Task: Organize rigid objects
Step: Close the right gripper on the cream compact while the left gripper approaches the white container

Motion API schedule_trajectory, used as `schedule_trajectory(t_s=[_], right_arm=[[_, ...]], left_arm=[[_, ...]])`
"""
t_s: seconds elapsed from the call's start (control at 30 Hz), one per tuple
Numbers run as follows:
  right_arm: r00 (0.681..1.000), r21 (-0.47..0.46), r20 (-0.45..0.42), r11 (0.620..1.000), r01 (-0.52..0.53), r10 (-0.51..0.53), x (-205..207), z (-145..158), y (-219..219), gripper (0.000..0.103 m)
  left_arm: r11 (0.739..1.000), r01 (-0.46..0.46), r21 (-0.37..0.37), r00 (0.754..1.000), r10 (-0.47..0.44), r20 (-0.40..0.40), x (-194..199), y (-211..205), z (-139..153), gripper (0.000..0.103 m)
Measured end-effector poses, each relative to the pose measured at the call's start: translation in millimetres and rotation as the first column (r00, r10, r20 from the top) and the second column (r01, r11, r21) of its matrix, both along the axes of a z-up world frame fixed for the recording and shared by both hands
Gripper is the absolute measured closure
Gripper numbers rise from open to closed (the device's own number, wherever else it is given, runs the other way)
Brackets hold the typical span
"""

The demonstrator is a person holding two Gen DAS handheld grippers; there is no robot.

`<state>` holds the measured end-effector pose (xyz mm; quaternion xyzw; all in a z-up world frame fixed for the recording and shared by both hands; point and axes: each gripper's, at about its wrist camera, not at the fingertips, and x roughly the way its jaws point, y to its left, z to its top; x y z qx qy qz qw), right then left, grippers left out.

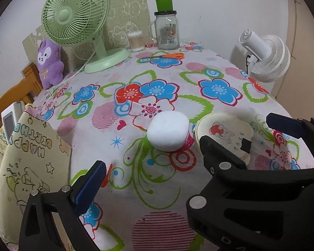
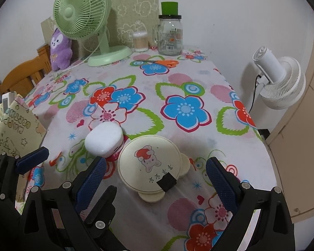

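- Both grippers we hold low over the near end of the flowered tablecloth [image 2: 178,79]; our right gripper [image 2: 157,183] has its fingers spread wide, nothing between them, and the cream round case [image 2: 149,161] with the bear picture lies on the cloth just ahead of the gap
- Our left gripper [image 1: 150,177] is likewise spread and grasps nothing; in the right wrist view its blue pad [image 2: 32,160] shows at the left edge
- We see the white rounded case [image 1: 167,130] just beside the cream one, on its left; whether they touch we cannot tell
- At the far end stand a green fan [image 1: 73,14], a purple plush [image 1: 49,62], a cotton-swab tub [image 1: 136,40] and a glass jar [image 1: 167,31]; orange scissors [image 1: 167,55] lie before the jar
- Off the table's right edge we see a white fan [image 2: 280,83]
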<state>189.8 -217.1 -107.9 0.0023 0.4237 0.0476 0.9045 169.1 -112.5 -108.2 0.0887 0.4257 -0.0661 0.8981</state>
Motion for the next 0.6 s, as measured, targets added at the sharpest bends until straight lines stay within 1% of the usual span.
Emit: schedule_trajectory(t_s=[0.13,0.3,0.37,0.6], right_arm=[[1.000,-0.008,-0.018,1.000,0.000,-0.001,5.3,-5.7,1.2,0.007],[0.999,0.002,-0.047,1.000,0.001,-0.001,11.2,-13.3,0.6,0.013],[0.998,0.021,-0.066,1.000,0.003,-0.002,13.8,-16.5,-0.6,0.015],[0.998,0.046,-0.067,0.999,0.012,-0.009,15.6,-17.4,-0.7,0.017]], left_arm=[[1.000,0.002,0.004,1.000,-0.002,-0.009,3.3,-1.2,-4.0,0.001],[1.000,0.006,0.008,1.000,-0.006,-0.023,6.8,-1.8,-7.8,0.001],[1.000,0.008,0.008,1.000,-0.008,-0.022,7.3,-2.0,-7.8,0.001],[1.000,0.002,0.002,1.000,-0.002,-0.026,10.4,-0.7,-8.5,0.001]])
